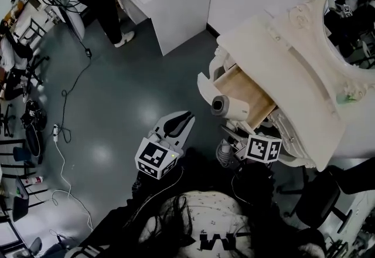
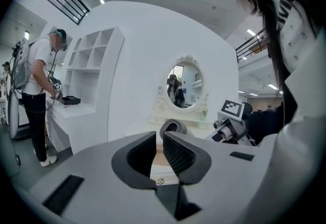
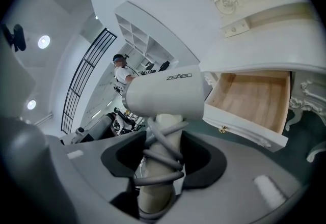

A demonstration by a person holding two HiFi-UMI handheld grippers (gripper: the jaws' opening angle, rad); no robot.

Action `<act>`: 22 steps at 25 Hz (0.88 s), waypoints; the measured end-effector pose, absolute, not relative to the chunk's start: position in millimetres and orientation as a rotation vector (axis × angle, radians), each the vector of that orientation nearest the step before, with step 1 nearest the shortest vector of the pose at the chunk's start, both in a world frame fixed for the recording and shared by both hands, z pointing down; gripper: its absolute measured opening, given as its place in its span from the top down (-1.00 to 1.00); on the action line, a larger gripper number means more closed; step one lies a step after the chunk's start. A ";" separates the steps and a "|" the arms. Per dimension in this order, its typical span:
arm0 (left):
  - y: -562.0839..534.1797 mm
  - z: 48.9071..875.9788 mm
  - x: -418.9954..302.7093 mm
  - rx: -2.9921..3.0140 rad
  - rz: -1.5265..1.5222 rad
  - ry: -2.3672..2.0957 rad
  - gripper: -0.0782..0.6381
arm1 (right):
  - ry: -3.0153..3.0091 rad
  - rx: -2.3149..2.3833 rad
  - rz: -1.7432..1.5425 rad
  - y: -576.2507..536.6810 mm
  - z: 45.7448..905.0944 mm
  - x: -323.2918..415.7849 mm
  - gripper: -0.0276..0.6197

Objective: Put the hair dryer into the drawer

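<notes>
Our right gripper (image 3: 163,142) is clamped on the handle (image 3: 166,134) of the hair dryer (image 3: 163,96), and the grey cord (image 3: 159,161) wound round that handle lies between the pads too. So the grip sits partly on cord, and we judge it could slip if we swing hard. Our left gripper (image 2: 159,139) holds nothing. Its jaws stand close, with only a thin slit between them.

The drawer (image 1: 249,88) is pulled out of the white dressing table (image 1: 293,57), and what we see of its wooden floor is bare. The dryer hangs in the air at the drawer's front edge, not yet inside. Its barrel lies across that edge in the head view and just beside the drawer's front panel in the right gripper view. The left gripper waits well short of the drawer's front.

To do this step well, we should:
- carry the barrel over the front panel and lower it until it rests on the wood;
- turn it along the drawer's length so nothing sticks up;
- open the jaws only once it is resting;
- draw back without catching a cord loop.
</notes>
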State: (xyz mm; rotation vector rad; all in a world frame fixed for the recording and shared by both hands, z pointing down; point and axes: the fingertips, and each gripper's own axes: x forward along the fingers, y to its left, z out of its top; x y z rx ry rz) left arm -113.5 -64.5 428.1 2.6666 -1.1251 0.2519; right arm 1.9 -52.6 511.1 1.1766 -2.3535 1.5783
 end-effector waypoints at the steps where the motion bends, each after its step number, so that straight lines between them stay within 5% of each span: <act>1: -66.5 428.4 -112.3 2.670 0.250 -1.114 0.70 | -2.343 1.189 1.580 -54.3 512.9 4.6 0.24; 22: -151.2 432.6 -56.8 2.701 0.369 -0.973 0.70 | -2.070 1.273 1.581 -139.9 600.0 91.2 0.24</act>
